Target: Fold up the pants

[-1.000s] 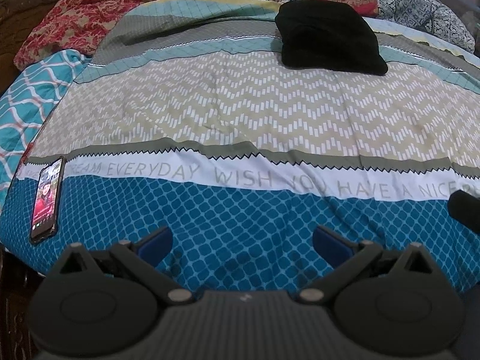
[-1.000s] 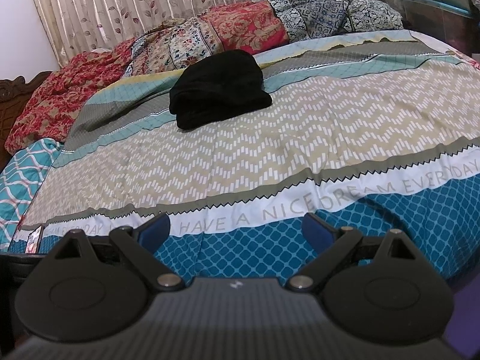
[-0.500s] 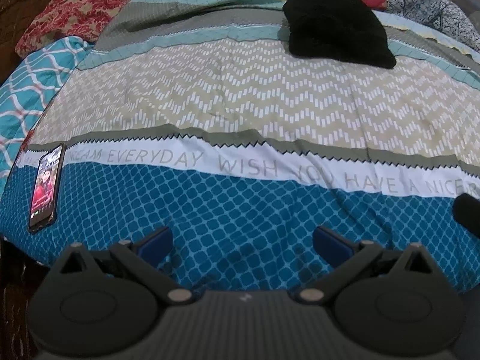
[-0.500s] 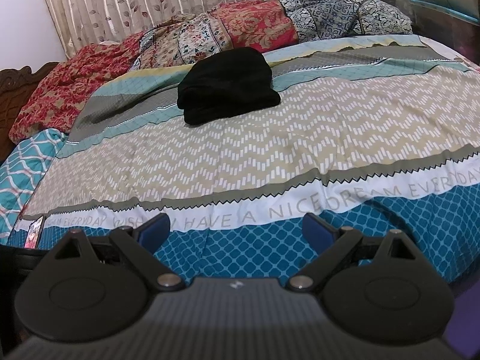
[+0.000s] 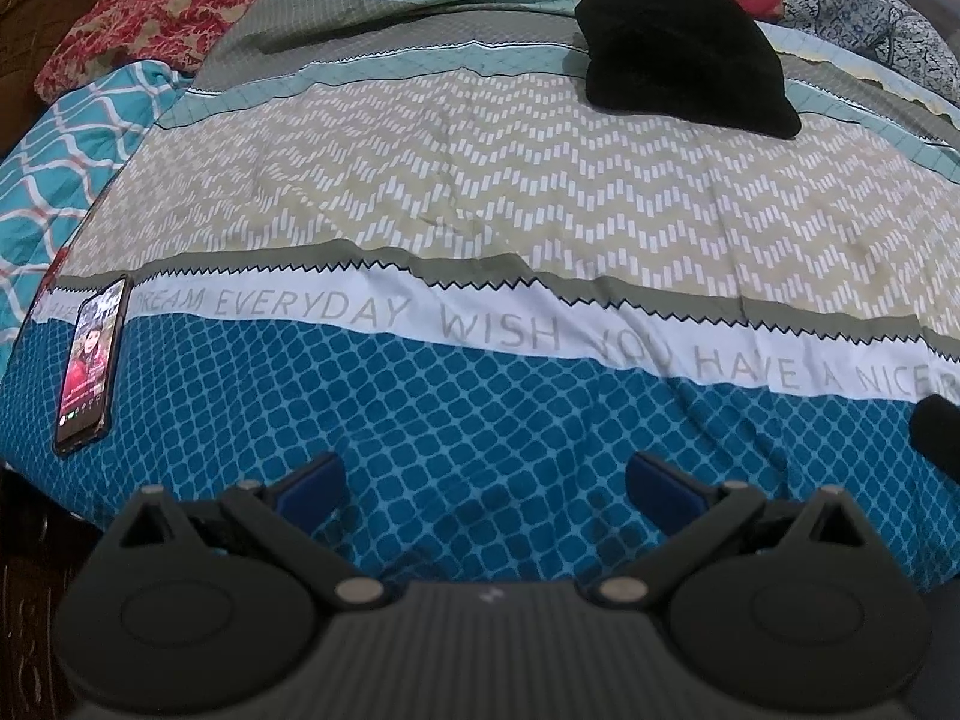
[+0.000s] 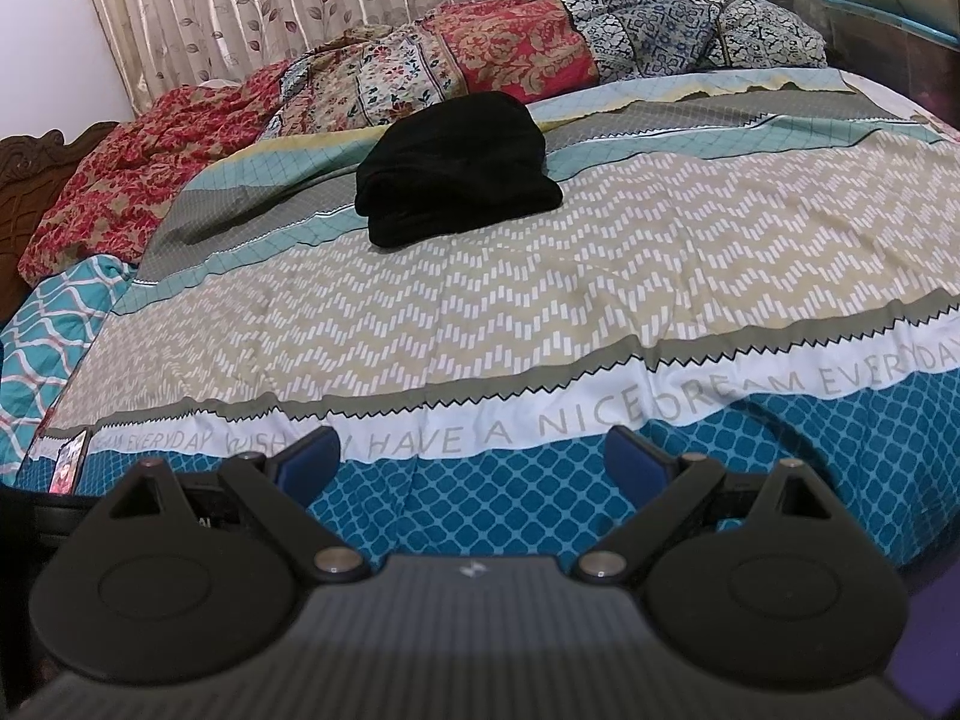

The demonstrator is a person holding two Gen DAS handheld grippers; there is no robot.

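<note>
Black pants [image 5: 684, 54] lie bundled in a compact heap at the far side of the bed, on the grey and teal stripes of the sheet; the right wrist view shows the same pants [image 6: 456, 171] left of centre. My left gripper [image 5: 485, 483] hangs open over the blue patterned band near the bed's front edge, far from the pants. My right gripper [image 6: 471, 459] is open too, over the white lettered band, with nothing between its fingers. A dark edge of the right gripper [image 5: 936, 429] pokes in at the right of the left wrist view.
A phone [image 5: 90, 360] with a lit screen lies at the front left corner of the bed. Patterned quilts and pillows [image 6: 492, 60] are piled along the far side below a curtain [image 6: 300, 6]. A carved wooden headboard [image 6: 36, 174] stands at the left.
Both grippers have tilted and shifted slightly, so the bed and the pants sit lower and a little nearer in both views. Both stay open.
</note>
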